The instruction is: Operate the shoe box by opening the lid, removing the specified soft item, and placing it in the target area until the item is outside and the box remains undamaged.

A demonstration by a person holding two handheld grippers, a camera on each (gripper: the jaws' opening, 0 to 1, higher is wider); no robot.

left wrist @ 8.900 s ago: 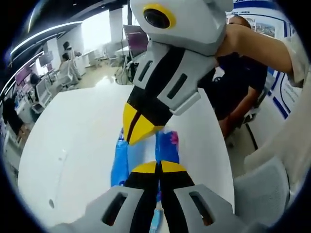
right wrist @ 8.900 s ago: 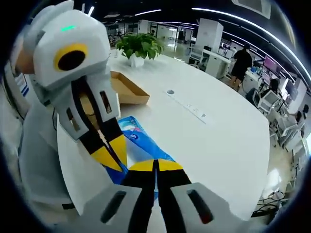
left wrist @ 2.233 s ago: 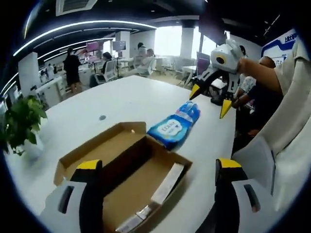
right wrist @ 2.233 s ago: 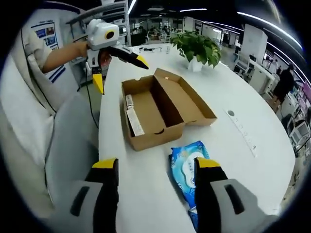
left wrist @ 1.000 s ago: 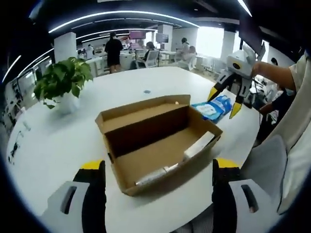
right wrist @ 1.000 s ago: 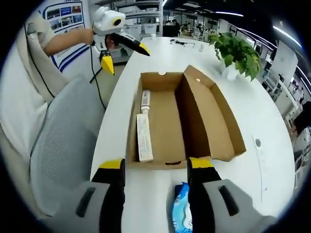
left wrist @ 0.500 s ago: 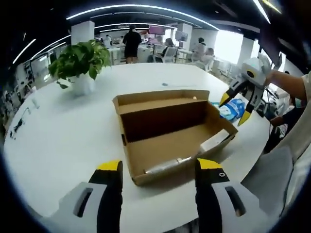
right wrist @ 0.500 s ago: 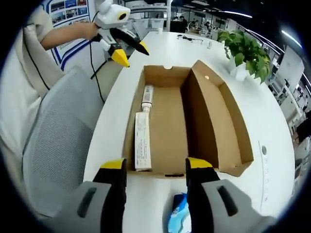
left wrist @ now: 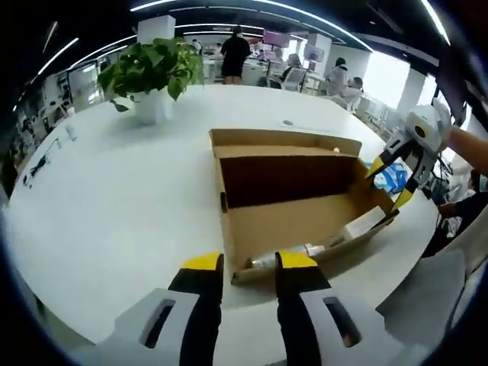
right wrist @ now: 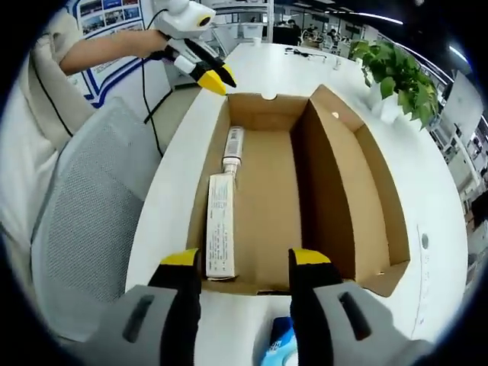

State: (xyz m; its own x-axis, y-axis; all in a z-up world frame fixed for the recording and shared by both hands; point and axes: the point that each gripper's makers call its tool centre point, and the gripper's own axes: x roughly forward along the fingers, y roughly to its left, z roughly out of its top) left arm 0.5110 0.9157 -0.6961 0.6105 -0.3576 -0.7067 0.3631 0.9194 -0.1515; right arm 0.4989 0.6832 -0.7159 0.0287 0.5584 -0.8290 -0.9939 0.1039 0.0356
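The open cardboard shoe box point(left wrist: 305, 206) point(right wrist: 267, 191) lies on the white table, its lid folded back flat. A white carton point(right wrist: 221, 225) and a tube point(right wrist: 232, 145) lie along one inner wall. The blue soft wipes pack point(left wrist: 390, 177) point(right wrist: 278, 347) rests on the table outside the box's end. My left gripper point(left wrist: 250, 263) point(right wrist: 216, 76) sits at one end wall, its jaws narrowed to a small gap with nothing held. My right gripper point(right wrist: 246, 263) point(left wrist: 393, 183) stands open at the opposite end, above the wipes pack.
A potted plant point(left wrist: 152, 72) point(right wrist: 393, 65) stands on the table beyond the box. A grey mesh chair point(right wrist: 84, 229) sits along the table's edge beside a person's sleeve point(right wrist: 30, 137). People and desks are far behind.
My left gripper's jaws have drawn much closer together and it has come up to the box's end wall. The right gripper has edged forward over the box, still open.
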